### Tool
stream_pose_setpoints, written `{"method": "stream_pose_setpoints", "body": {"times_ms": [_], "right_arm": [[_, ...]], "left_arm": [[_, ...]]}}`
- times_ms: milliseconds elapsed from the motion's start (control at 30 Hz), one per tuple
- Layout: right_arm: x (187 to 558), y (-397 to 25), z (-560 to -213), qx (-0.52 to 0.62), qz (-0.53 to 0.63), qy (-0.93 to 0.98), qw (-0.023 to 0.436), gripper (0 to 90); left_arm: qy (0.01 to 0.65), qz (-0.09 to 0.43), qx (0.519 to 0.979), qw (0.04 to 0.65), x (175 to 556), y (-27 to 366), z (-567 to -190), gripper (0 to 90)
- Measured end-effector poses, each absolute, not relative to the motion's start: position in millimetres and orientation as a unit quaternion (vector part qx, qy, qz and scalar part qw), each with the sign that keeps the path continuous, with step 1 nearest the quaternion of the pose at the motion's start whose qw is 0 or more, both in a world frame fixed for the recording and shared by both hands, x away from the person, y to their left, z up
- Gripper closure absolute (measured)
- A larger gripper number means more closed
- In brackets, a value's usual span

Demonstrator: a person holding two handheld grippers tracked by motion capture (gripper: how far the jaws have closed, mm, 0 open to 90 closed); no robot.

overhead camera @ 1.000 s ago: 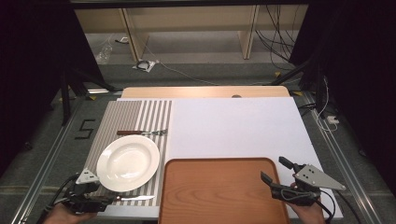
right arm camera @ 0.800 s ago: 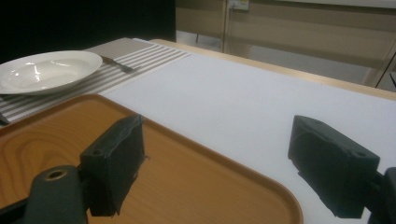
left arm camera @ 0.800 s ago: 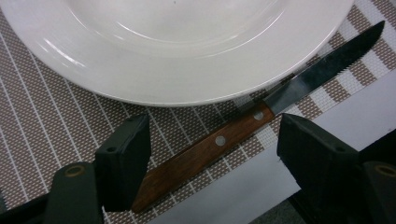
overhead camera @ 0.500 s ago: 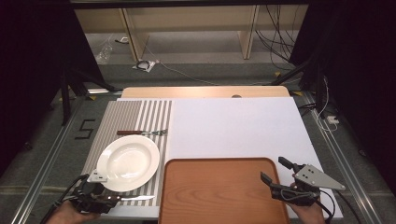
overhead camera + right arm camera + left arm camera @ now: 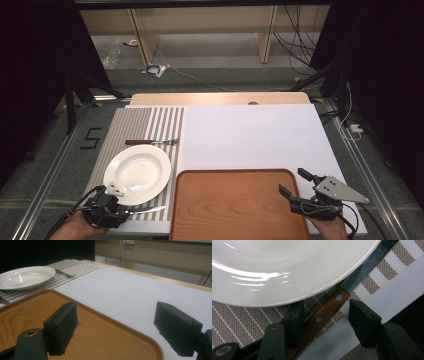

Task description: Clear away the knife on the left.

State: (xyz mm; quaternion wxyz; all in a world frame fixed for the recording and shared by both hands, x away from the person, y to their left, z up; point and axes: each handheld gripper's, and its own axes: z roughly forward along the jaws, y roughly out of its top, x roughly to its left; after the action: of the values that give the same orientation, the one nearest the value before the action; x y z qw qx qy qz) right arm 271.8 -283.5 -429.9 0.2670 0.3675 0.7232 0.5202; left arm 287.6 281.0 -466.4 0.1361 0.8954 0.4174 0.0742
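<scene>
Left gripper (image 5: 324, 317) open around knife (image 5: 324, 315) handle, beside plate (image 5: 287, 267). Right gripper (image 5: 115, 327) open, over tray (image 5: 105, 340) corner.

We note: knife (image 5: 329, 310) – riveted wood handle, dull metal blade | plate (image 5: 287, 267) – glossy white ceramic | placemat (image 5: 242, 322) – coarse woven | tray (image 5: 235, 207) – smooth wood

1. A placemat (image 5: 150, 125) is lying on the left part of the table (image 5: 250, 135).
2. A plate (image 5: 137, 172) is sitting on the placemat's near half.
3. A fork (image 5: 152, 142) is lying just beyond the plate.
4. A knife (image 5: 329, 307) is lying at the plate's near rim.
5. A tray (image 5: 240, 205) is sitting right of the plate, at the near edge.
</scene>
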Motion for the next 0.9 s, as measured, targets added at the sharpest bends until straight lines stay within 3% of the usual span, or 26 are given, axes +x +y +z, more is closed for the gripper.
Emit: {"method": "stream_pose_setpoints", "body": {"times_ms": [367,700,900], "right_arm": [[272,-283,-430,0.367,0.519,0.725,0.265,20.1],[272,-282,-430,0.364,0.52,0.726,0.264,20.2],[272,-282,-430,0.364,0.519,0.727,0.265,20.4]], "left_arm": [[0.381,0.074,0.916,0.102,290,271,-464,59.9],[0.348,0.064,0.932,0.08,291,262,-462,75.3],[0.339,0.07,0.935,0.078,290,261,-462,76.5]]}}
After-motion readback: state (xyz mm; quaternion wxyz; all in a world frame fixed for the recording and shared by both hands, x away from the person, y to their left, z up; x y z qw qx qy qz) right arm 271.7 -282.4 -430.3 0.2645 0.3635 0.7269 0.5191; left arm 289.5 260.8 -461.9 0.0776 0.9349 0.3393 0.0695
